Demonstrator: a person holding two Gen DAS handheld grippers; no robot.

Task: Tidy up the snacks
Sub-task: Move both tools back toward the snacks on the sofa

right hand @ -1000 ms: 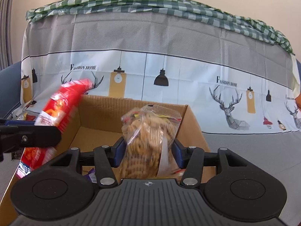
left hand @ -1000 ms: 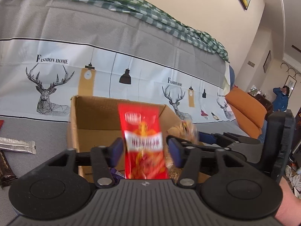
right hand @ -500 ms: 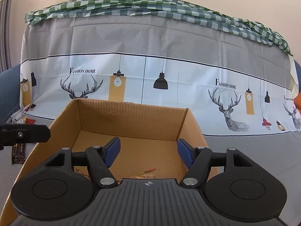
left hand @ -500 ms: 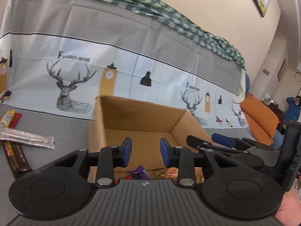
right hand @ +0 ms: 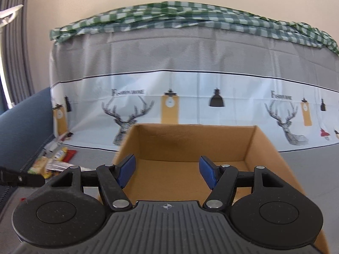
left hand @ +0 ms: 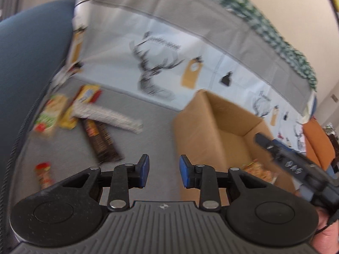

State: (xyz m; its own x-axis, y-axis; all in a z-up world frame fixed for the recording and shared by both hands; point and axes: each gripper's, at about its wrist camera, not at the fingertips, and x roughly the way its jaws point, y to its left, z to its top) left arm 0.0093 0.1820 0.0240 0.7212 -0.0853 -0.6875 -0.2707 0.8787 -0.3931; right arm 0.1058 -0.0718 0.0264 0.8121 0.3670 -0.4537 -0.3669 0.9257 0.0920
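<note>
An open cardboard box (left hand: 214, 131) stands on the grey cloth; it also shows in the right wrist view (right hand: 190, 148). A snack bag (left hand: 258, 169) lies inside it. My left gripper (left hand: 163, 173) is open and empty, left of the box over the cloth. My right gripper (right hand: 167, 171) is open and empty above the box opening; it shows in the left wrist view (left hand: 281, 152). Loose snacks lie to the left: a dark brown bar (left hand: 101, 141), a silver packet (left hand: 112, 116), a yellow packet (left hand: 84, 99), a green packet (left hand: 50, 116) and a small red packet (left hand: 43, 174).
A sofa back draped in a deer-print cloth (right hand: 190, 89) with a green checked cloth (right hand: 190, 19) on top stands behind the box. A blue armrest (left hand: 31, 53) bounds the left side. An orange cushion (left hand: 317, 141) lies far right.
Both grippers let go of their snacks, the red bag and the cookie bag, into the box and opened. The left gripper has swung left toward the loose snacks; the view is blurred.
</note>
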